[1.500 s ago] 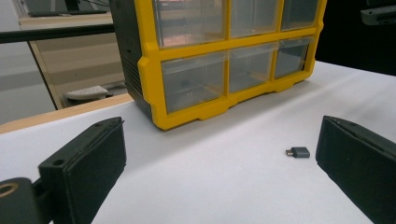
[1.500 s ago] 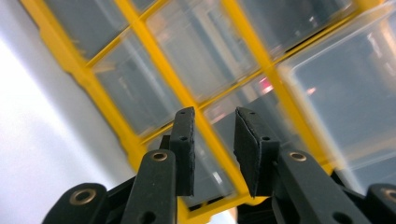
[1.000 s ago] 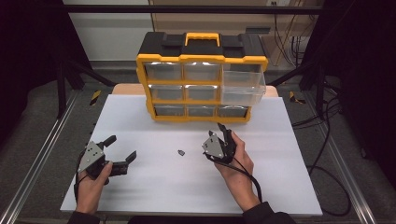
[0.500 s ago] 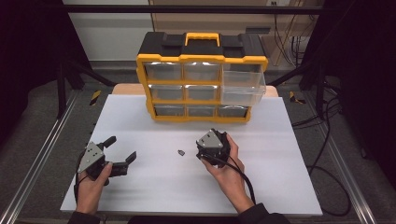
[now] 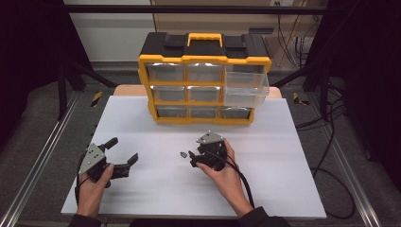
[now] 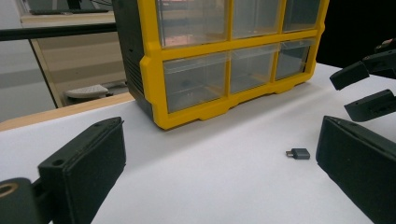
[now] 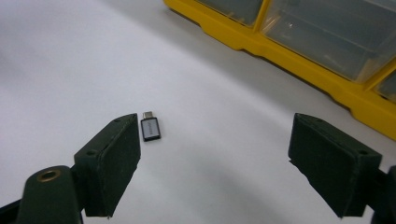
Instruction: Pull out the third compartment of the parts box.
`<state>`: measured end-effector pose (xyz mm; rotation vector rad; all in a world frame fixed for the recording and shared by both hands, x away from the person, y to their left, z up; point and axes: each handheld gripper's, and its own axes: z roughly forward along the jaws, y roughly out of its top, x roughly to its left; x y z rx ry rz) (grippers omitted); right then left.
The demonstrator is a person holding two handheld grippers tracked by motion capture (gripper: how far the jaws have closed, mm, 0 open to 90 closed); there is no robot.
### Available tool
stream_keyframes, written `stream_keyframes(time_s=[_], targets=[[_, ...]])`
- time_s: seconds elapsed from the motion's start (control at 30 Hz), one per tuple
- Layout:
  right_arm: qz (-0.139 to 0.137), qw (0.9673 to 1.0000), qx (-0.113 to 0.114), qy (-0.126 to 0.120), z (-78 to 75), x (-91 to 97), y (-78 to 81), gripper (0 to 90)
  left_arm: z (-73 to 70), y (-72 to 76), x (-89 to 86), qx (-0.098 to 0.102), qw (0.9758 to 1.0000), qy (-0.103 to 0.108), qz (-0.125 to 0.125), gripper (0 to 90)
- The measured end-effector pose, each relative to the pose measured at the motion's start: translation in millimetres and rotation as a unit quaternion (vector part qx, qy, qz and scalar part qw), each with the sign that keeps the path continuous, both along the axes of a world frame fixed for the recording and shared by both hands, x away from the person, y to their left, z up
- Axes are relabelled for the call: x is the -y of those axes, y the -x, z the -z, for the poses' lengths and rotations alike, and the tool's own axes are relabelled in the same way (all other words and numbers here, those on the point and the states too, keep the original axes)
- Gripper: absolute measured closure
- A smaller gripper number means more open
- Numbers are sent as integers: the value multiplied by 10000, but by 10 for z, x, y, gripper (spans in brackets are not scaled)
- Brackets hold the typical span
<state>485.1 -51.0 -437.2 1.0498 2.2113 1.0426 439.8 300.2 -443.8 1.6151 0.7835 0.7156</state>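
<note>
Adapter on table, right gripper angled low beside it

grey adapter, yellow-black organizer, white table

A white table sits inside a dark metal frame on grey floor. Cables trail at right; a pale wall shows upper left.

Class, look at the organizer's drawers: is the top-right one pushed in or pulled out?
Pulled out. The top-right drawer juts forward past the yellow frame of the organizer, while the other drawers sit flush.
</note>
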Motion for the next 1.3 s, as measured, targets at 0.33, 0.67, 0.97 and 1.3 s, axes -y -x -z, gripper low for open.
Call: stream_keyframes(time_s=[0.33, 0.67, 0.97, 1.3], targets=[[70, 9974, -631, -355, 33, -8, -79, 119, -5, -2, 1, 2, 10000, 11, -1, 14], [-34, 9960, -726, -520, 56, -48, -88, 108, -9, 2, 20, -4, 10000, -4, 49, 14], [-235, 9950, -810, -529, 100, -174, -81, 115, -19, 7, 15, 14, 10000, 44, 51, 14], [-351, 9937, -965, -443, 145, -243, -100, 112, -14, 0, 22, -4, 10000, -18, 32, 14]])
